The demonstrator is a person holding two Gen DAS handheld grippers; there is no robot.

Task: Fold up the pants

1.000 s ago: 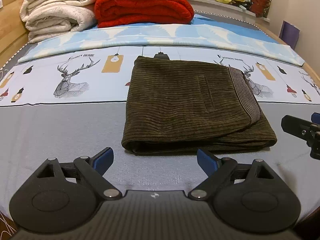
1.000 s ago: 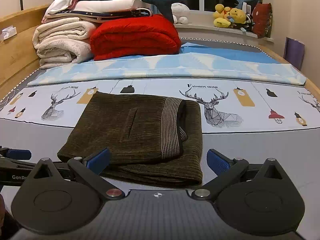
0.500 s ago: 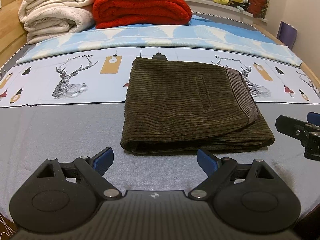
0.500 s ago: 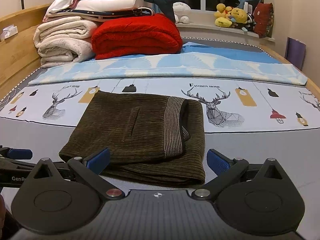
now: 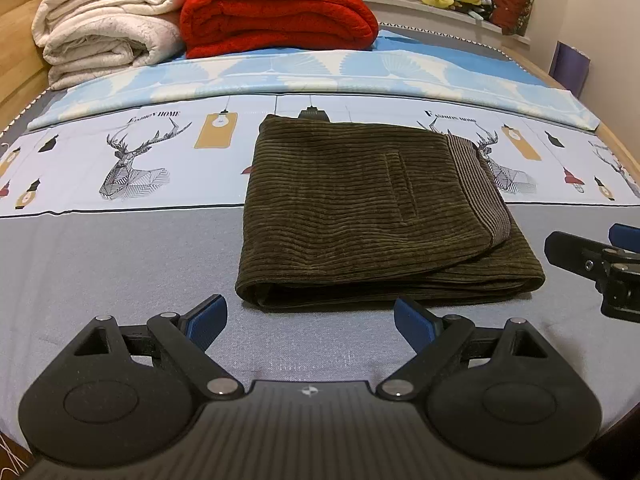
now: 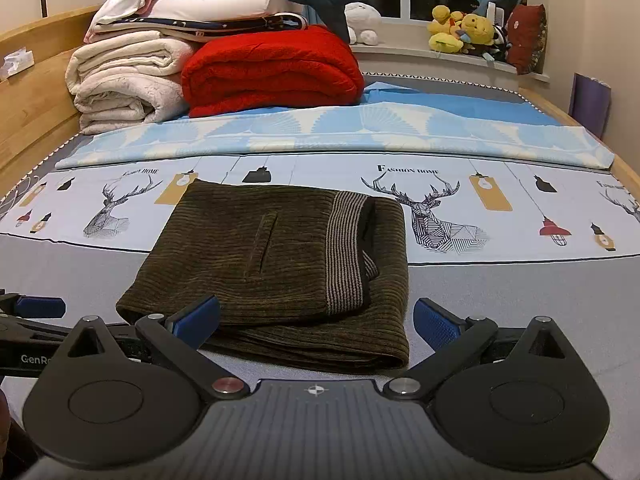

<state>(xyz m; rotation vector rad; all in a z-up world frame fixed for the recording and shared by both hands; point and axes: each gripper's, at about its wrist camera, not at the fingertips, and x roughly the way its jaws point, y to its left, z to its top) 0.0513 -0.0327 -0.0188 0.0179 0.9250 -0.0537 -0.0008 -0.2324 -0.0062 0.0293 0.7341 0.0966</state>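
Observation:
The dark olive corduroy pants lie folded into a flat rectangle on the bed, striped waistband on the right; they also show in the right wrist view. My left gripper is open and empty, just in front of the pants' near edge. My right gripper is open and empty, also at the near edge, its left finger in front of the fabric. The right gripper's finger shows at the right edge of the left wrist view; the left gripper shows at the left edge of the right wrist view.
The bed sheet has a grey band and a deer print. A folded blue sheet lies behind the pants. Red and white blankets are stacked at the back. Stuffed toys sit on the windowsill.
Both grippers have drawn back slightly and risen a little; the pants lie as before. Both grippers stay open.

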